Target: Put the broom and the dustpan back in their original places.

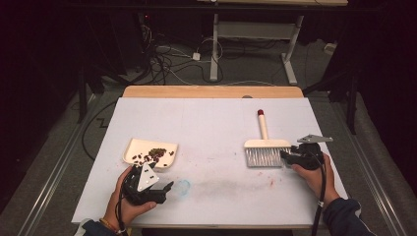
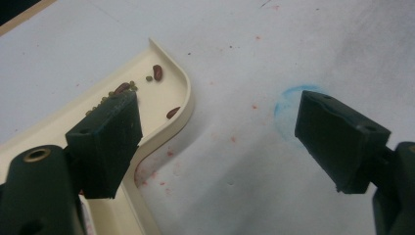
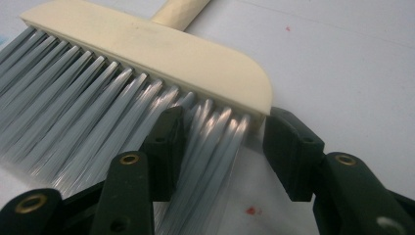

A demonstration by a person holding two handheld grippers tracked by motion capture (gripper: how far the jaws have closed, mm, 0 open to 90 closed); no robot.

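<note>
The left tool sits at the lower left of the high view, jaws spread wide and holding nothing. Just beyond it rests the cream dustpan, loaded with dark red beans and small green grains. In the left gripper view one jaw overlaps the dustpan rim; contact cannot be confirmed.

The right tool sits at the lower right, jaws parted around the outer tufts of the hand brush, one jaw pushed in among the grey bristles, the other just outside the head's corner. The bristles are soft and will splay, giving a poor hold. The cream head block and handle appear rigid and light; grasp there.

The brush lies flat on the white surface, right of centre, bristles toward the person, its red-tipped handle pointing to the far edge. A faint blue ring and red specks mark the surface.
</note>
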